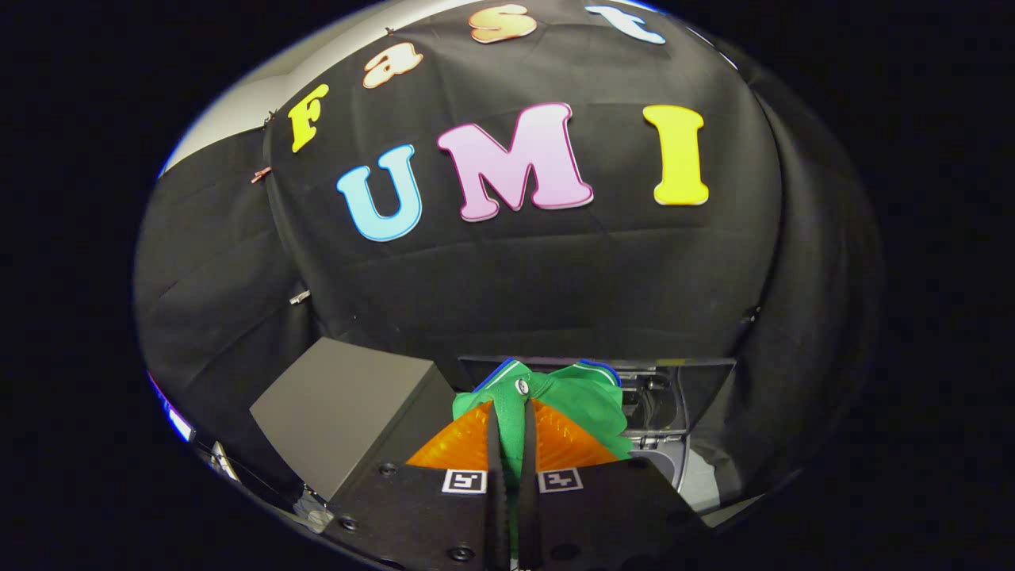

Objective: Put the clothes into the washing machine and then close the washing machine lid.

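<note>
Gripper (511,412) clamped on green garment (583,404), cloth bunched between and beyond fingers, washing machine (666,412) just ahead.

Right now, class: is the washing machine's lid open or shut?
Open: the lid stands raised behind the washing machine, beyond the green garment clamped in the gripper.

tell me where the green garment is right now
In the gripper view, the green fabric garment with blue-and-white trim is pinched between the gripper fingers, bunching just ahead of them, in front of the washing machine and right of the grey box.
</note>
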The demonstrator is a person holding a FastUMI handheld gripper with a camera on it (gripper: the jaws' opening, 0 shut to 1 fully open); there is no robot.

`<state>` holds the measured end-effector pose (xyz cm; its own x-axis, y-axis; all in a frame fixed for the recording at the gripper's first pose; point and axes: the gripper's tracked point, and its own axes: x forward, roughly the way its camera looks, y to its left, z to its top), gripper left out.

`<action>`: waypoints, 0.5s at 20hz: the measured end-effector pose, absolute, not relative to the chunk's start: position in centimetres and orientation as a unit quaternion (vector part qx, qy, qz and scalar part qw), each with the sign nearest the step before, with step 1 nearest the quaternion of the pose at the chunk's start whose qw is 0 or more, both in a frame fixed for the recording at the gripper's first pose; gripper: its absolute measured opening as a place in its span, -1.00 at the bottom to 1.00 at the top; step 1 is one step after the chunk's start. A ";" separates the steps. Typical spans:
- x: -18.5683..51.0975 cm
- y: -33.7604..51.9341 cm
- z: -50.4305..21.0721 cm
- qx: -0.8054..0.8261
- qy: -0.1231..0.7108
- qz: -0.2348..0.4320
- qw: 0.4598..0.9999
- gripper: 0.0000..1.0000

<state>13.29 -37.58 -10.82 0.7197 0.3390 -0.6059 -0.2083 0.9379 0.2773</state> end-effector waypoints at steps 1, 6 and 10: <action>13.3 -37.8 -11.3 0.094 0.344 0.152 0.922 -0.82; 13.4 -38.6 -13.6 0.089 0.347 0.141 0.923 -0.82; 12.8 -39.6 -17.0 0.089 0.371 0.125 0.916 -0.82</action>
